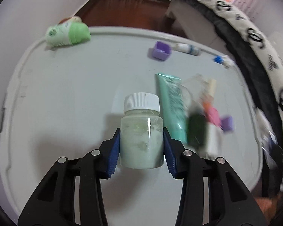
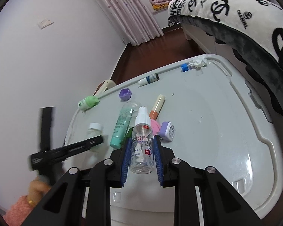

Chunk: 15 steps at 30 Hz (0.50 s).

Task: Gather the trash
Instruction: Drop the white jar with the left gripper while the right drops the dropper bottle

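Left tongs (image 1: 141, 146): clamping the white-capped jar (image 1: 141, 131) at its sides, jar standing upright on the worktop (image 1: 66, 94) | Right tongs (image 2: 141, 150): gripping the clear spray bottle (image 2: 142, 141) by its body, nozzle pointing away | Teal tube (image 2: 120, 126): lying between jar and spray bottle | Crumpled tissue (image 2: 198, 62): sitting at the far worktop edge.

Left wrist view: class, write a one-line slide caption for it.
Left claw clamps a white-capped jar over the grey lid, beside a teal tube.
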Motion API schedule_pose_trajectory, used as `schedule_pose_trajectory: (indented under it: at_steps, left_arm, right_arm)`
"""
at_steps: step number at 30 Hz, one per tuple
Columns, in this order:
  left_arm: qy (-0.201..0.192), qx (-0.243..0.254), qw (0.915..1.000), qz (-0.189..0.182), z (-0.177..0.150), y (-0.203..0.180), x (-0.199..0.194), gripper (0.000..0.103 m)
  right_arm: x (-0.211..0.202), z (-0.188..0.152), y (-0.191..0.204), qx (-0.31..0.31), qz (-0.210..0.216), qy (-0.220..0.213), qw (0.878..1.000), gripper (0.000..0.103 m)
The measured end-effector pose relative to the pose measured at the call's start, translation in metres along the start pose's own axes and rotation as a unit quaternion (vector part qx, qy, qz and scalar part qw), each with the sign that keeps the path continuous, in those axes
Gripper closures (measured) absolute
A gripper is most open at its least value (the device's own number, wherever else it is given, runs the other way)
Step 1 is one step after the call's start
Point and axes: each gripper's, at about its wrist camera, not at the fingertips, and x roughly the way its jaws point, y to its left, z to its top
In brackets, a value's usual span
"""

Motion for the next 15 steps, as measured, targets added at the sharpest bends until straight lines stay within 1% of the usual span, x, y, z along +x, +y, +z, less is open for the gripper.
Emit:
schedule_pose_trajectory:
  at_steps: [2, 3, 5, 7, 8, 9, 11, 12, 15]
  left_arm:
    - [-0.003, 0.004, 0.9991, -0.043, -0.015, -0.001, -0.024, 0.062]
    - [-0.005, 0.009, 0.9982, -0.059, -0.028, -0.003, -0.04, 0.062]
    - [-0.006, 0.025, 0.9976, -0.064, -0.05, -0.008, -0.061, 0.062]
    - [0.006, 0.046, 0.996, -0.077, -0.081, -0.018, -0.077, 0.062]
    - [0.019, 0.063, 0.9947, -0.078, -0.102, -0.023, -0.084, 0.062]
    - [0.03, 0.072, 0.994, -0.076, -0.115, -0.026, -0.085, 0.062]
    - [0.066, 0.088, 0.9901, -0.087, -0.149, -0.032, -0.084, 0.062]
    - [0.082, 0.092, 0.9881, -0.091, -0.159, -0.032, -0.081, 0.062]
    - [0.136, 0.113, 0.98, -0.091, -0.199, -0.035, -0.068, 0.062]
  right_arm:
    - [0.002, -0.005, 0.007, -0.014, -0.002, 0.003, 1.0, 0.079]
    - [0.002, -0.007, 0.01, -0.018, -0.001, 0.005, 1.0, 0.079]
    - [0.001, -0.013, 0.018, -0.031, 0.006, 0.012, 0.999, 0.079]
    - [-0.003, -0.021, 0.025, -0.038, 0.021, 0.023, 0.999, 0.079]
    - [-0.006, -0.026, 0.029, -0.04, 0.031, 0.03, 0.998, 0.079]
    - [-0.009, -0.031, 0.032, -0.043, 0.039, 0.037, 0.998, 0.079]
    - [-0.016, -0.049, 0.037, -0.043, 0.06, 0.067, 0.995, 0.079]
    - [-0.019, -0.063, 0.04, -0.041, 0.08, 0.094, 0.992, 0.079]
    - [-0.026, -0.097, 0.045, -0.052, 0.092, 0.154, 0.982, 0.079]
